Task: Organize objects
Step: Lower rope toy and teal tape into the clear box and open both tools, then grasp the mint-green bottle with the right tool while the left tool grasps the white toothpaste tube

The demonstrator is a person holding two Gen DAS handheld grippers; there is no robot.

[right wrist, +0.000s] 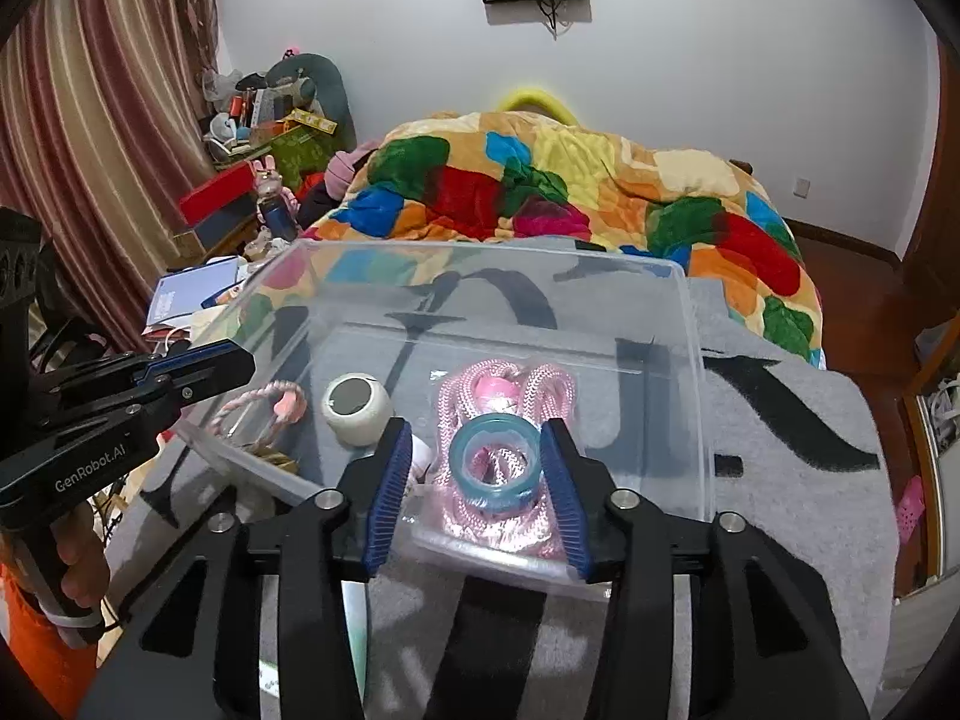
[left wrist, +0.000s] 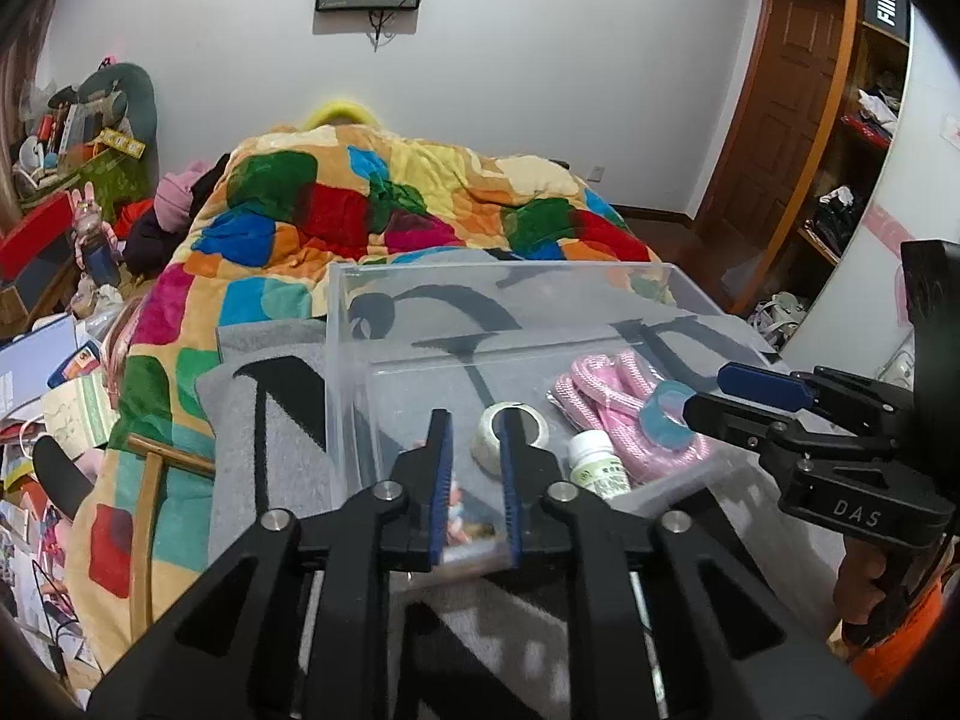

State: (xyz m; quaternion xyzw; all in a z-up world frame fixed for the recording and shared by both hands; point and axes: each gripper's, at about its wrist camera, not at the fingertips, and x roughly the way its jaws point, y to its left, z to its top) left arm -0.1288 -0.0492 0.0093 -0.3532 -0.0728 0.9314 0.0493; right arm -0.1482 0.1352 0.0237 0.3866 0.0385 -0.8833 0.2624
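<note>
In the clear box (right wrist: 696, 360), my right gripper (right wrist: 480, 468) stands open around the blue ring (right wrist: 497, 462) on pink rope (right wrist: 510, 387); my left gripper (left wrist: 474, 450), part-open and empty, hangs by the tape (left wrist: 510, 435) and bottle (left wrist: 597, 462).

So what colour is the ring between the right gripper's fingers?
Translucent blue ring; clearest in the right wrist view.

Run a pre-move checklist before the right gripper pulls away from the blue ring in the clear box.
1. Right gripper fingers spread wider than the blue ring: ok, a gap shows on each side.
2. Blue ring resting on the pink rope bundle inside the clear box: ok.
3. Ring free of the finger pads: cannot tell on the right side, where the gap is thin.
4. Left gripper out of the right one's path: ok, it sits at the box's other end.
5. Tape roll and white bottle inside the box: ok.
6. Left gripper empty: cannot tell.
</note>
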